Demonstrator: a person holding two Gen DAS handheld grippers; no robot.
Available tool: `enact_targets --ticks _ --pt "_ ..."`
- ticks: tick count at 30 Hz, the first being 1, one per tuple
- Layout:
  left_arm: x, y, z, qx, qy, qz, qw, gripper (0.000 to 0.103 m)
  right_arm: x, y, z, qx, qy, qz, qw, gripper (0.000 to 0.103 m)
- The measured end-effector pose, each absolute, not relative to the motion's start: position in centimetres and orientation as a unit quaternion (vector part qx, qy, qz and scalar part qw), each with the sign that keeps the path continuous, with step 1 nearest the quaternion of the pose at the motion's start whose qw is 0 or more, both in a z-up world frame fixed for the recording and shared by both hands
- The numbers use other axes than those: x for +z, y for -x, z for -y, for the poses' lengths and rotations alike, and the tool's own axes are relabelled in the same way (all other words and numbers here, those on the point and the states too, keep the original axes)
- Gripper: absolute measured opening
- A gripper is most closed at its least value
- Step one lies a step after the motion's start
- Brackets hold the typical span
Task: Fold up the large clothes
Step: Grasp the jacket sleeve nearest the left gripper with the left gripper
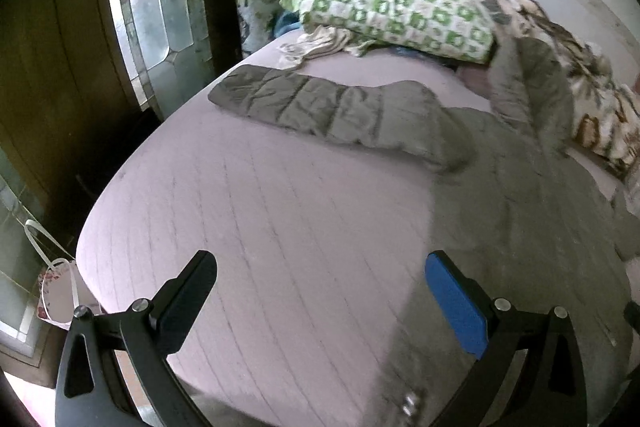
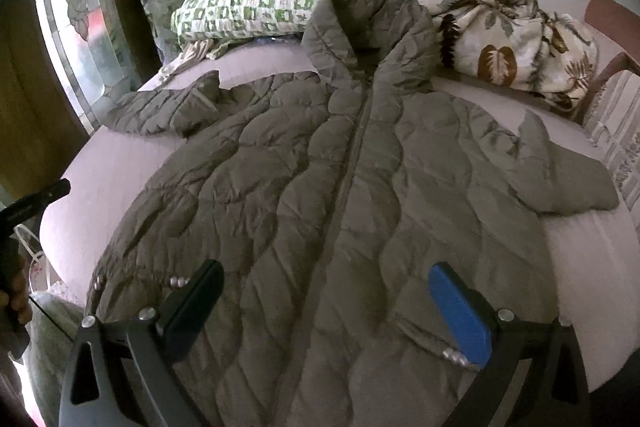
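Jacket (image 2: pixel 340 163) flat on bed (image 2: pixel 100 171), zipper axis running lower centre to upper centre.
Right gripper (image 2: pixel 326 307) directly over hem, nearer; left gripper (image 1: pixel 320 291) over bare sheet, jacket at frame right. Both spread apart, empty.

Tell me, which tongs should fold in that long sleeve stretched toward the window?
Probably the left tongs. They hang open over the bed on the side where the sleeve lies. The right tongs, also open, hover over the jacket hem.
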State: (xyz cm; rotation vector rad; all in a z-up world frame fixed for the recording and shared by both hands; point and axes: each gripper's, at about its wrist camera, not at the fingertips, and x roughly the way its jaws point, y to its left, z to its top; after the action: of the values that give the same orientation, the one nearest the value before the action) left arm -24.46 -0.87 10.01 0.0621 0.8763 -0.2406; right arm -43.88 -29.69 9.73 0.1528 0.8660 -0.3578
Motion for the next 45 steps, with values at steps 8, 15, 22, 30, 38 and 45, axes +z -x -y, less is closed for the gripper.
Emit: enact_targets --ticks 8,15,22,30,38,45 --pt "8.7 15.0 -2.4 -0.071 0.011 -0.447 0.891 0.103 9.7 38.5 28.4 -0.130 -0.053 -0.416 0.899 0.103" --pt "5.6 4.9 -3.9 -0.039 0.060 -0.492 0.868 0.103 8.1 34.7 28.3 -0.121 -0.036 -0.430 0.894 0.103" --pt "4.1 -2.4 -4.3 0.004 0.075 -0.502 0.861 0.103 6.8 31.1 29.7 -0.127 -0.018 -0.450 0.884 0.103" --pt "1.4 -7.1 -5.0 0.038 0.089 -0.526 0.845 0.092 6.2 27.1 30.4 -0.127 0.006 -0.458 0.880 0.103" --pt "3.0 -6.5 -3.8 -0.006 0.093 -0.502 0.860 0.016 5.0 24.1 31.2 -0.132 0.000 -0.472 0.872 0.103" --pt "8.5 -2.2 -7.6 -0.033 0.126 -0.428 0.894 0.015 4.7 22.8 31.7 -0.133 -0.003 -0.475 0.870 0.103"
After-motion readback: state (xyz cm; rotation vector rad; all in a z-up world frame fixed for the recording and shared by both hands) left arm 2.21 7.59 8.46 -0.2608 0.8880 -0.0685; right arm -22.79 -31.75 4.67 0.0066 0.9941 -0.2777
